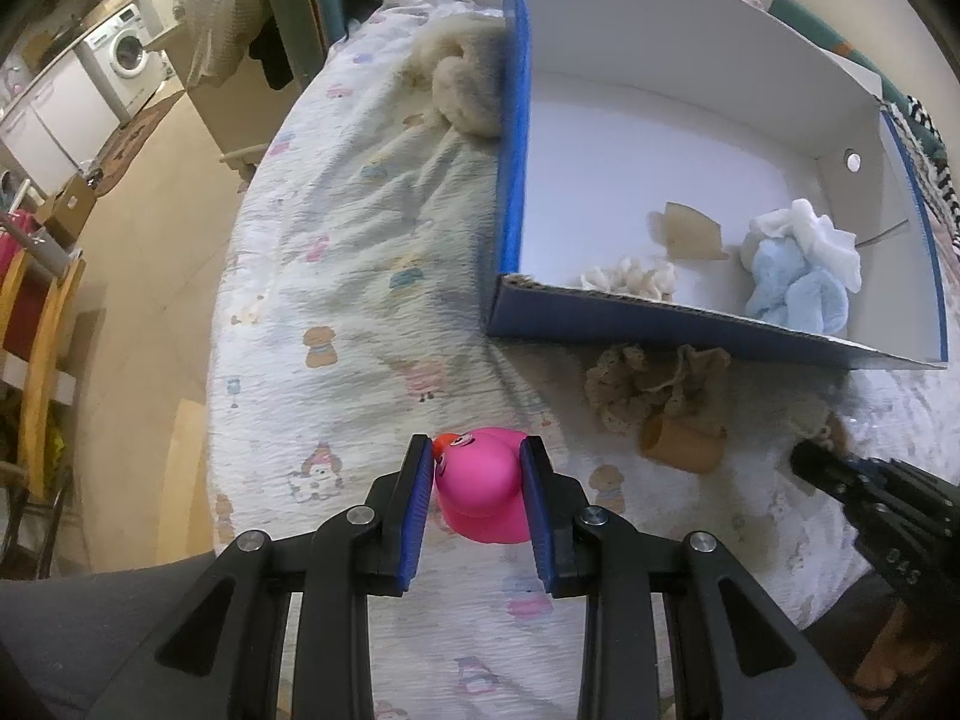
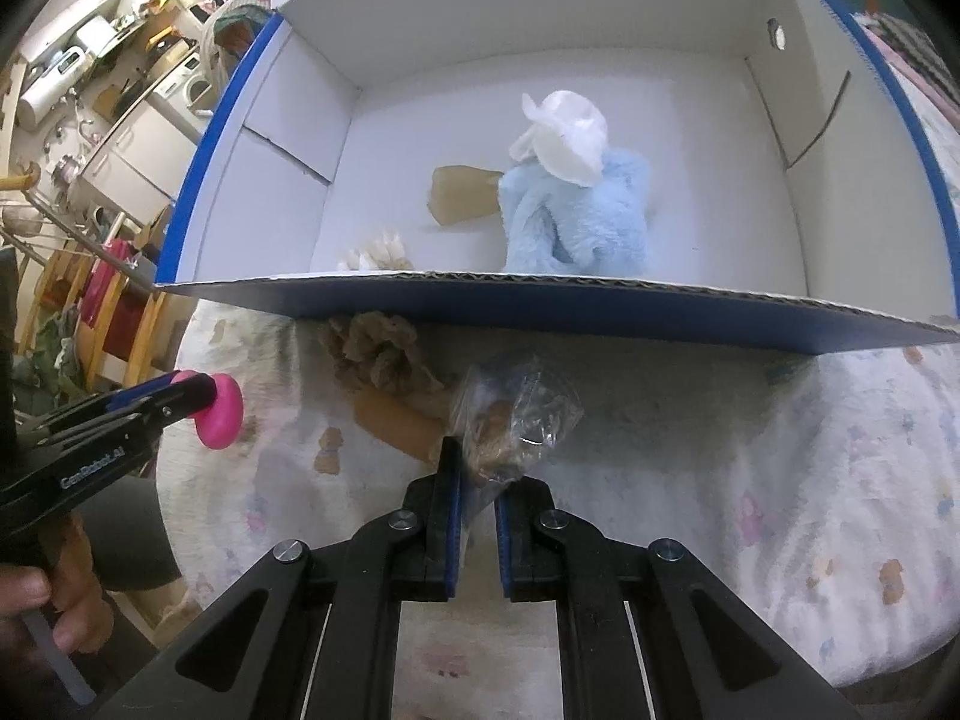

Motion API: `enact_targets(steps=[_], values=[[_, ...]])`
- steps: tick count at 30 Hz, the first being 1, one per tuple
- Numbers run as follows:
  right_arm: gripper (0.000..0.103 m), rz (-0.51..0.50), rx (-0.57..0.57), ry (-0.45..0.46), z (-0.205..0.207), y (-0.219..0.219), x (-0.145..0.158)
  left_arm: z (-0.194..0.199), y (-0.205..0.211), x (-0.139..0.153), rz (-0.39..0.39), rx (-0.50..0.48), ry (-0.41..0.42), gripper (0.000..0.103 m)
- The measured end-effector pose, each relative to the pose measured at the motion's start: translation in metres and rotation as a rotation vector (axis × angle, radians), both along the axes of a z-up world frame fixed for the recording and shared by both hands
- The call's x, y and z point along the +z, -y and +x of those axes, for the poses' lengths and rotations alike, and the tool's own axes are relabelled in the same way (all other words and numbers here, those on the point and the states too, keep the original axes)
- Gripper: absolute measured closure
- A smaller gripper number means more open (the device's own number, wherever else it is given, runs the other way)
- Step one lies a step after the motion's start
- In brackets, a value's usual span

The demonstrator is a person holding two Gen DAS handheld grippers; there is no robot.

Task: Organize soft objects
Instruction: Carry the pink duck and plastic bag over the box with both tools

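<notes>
Both tongs loaded near the box [image 1: 513, 180].
Left gripper [image 1: 477, 480] clamps pink duck [image 1: 480, 492]; right gripper [image 2: 477, 489] pinches plastic bag [image 2: 516, 414]; presumably for boxing.

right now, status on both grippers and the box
Left gripper shut on pink duck. Right gripper shut on clear bag. Box ahead, blue plush inside; near wall between grippers and box floor.

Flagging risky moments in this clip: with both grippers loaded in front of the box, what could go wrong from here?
1. The right gripper pinches only the bag by its crinkled lower edge; the film may slip.
2. The left gripper squeezes the round duck, which could pop out.
3. The box has a raised near wall; a low carry could snag on it.
</notes>
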State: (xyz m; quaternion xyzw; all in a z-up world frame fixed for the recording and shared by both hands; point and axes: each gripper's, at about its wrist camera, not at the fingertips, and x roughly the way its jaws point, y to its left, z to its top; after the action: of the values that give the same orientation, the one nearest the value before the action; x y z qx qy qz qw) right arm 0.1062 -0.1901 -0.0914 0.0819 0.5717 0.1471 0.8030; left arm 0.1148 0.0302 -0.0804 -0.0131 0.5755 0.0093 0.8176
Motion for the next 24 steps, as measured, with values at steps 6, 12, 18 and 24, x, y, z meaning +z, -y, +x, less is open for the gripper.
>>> enact_targets(steps=[6,12,18,24], values=[[0.092,0.043,-0.012,0.013,-0.01,0.004,0.015,-0.004,-0.005,0.001,0.008,0.014,0.007,0.077],[0.092,0.11,-0.027,0.055,-0.022,0.011,0.044,-0.016,-0.001,0.024,0.04,-0.012,0.08,0.077],[0.092,0.134,-0.024,0.095,-0.023,0.019,0.067,-0.016,0.002,0.05,0.025,-0.001,0.131,0.077],[0.092,0.191,-0.052,0.153,-0.012,0.035,0.092,-0.005,0.013,0.077,0.003,-0.013,0.183,0.077]])
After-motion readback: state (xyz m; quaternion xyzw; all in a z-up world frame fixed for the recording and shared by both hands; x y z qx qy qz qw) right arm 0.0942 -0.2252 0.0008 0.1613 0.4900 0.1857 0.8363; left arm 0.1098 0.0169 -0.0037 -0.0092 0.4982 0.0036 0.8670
